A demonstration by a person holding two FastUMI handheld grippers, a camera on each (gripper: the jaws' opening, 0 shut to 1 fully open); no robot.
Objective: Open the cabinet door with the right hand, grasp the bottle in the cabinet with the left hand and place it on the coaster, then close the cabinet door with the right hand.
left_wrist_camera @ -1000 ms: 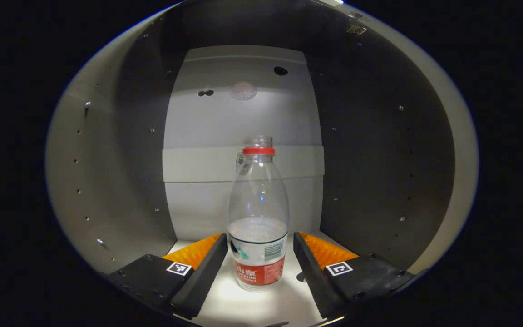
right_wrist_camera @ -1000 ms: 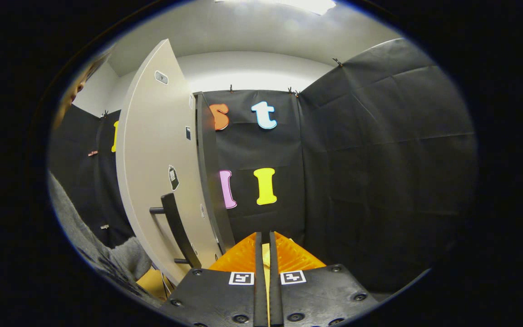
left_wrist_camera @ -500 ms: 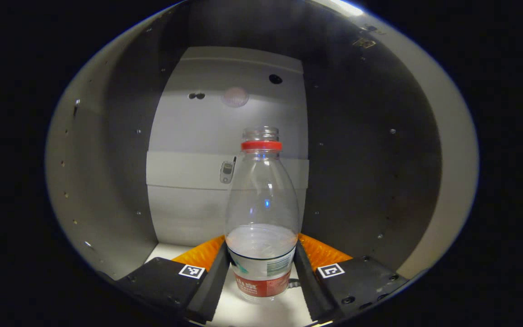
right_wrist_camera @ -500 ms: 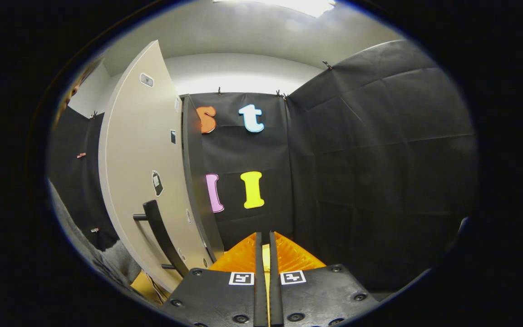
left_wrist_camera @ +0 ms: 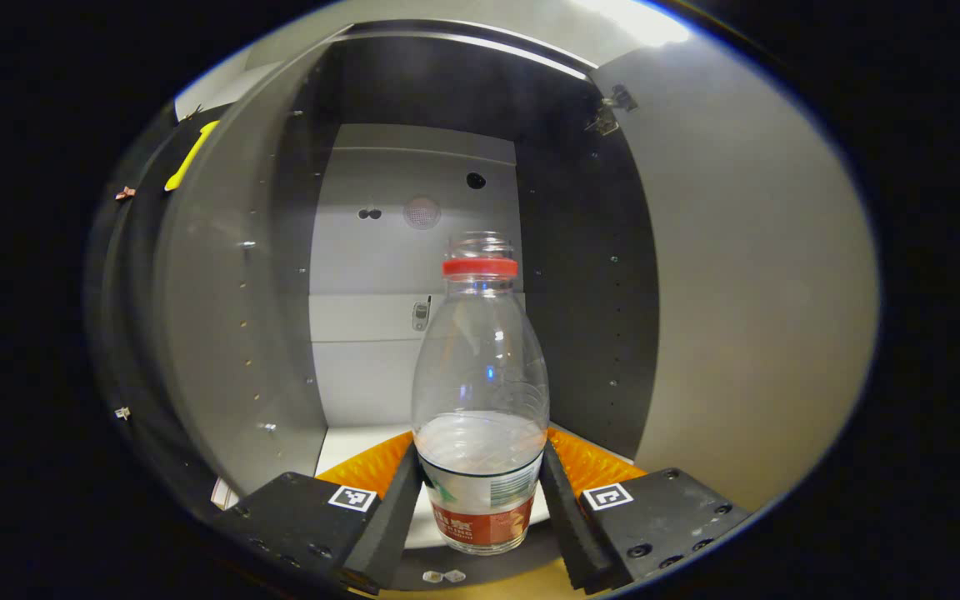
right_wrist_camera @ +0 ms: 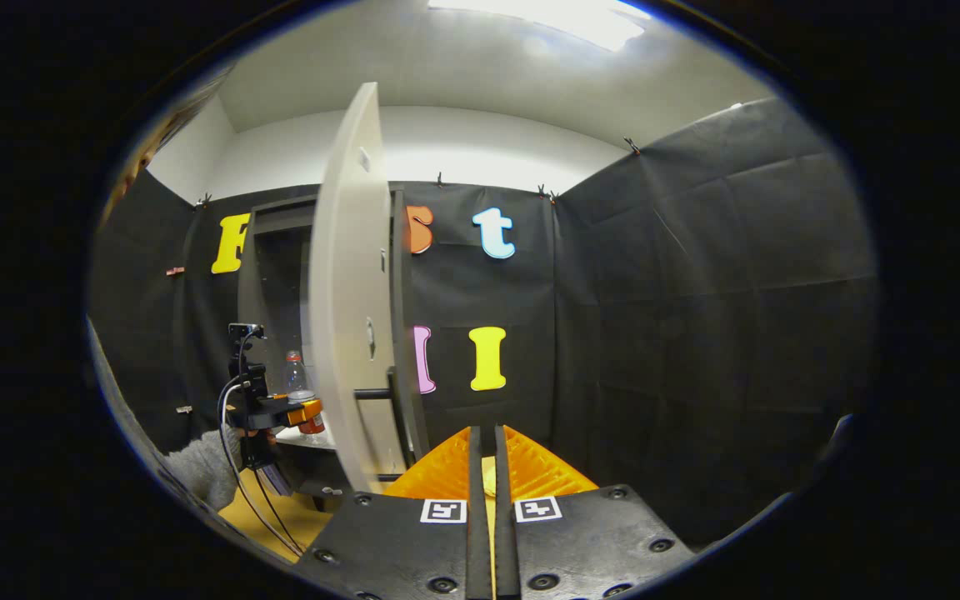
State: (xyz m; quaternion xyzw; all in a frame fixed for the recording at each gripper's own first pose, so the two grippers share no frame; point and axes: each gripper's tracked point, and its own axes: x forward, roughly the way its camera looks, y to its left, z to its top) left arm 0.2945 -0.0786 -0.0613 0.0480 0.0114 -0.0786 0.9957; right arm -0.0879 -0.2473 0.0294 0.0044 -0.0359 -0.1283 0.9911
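The door [right_wrist_camera: 351,283] is standing open and the left hand-held gripper [left_wrist_camera: 480,492] is pinching the bottle [left_wrist_camera: 480,392] low on its body, at the cabinet [left_wrist_camera: 222,333] mouth. Placing it on the coaster and closing the door are probably what is left. The right hand-held gripper [right_wrist_camera: 487,467] is waiting, fingers pressed together and empty, just right of the door.

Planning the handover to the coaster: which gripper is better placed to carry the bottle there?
Left. The left gripper is shut on the bottle at the cabinet mouth; the right gripper is shut, empty, beside the open door.
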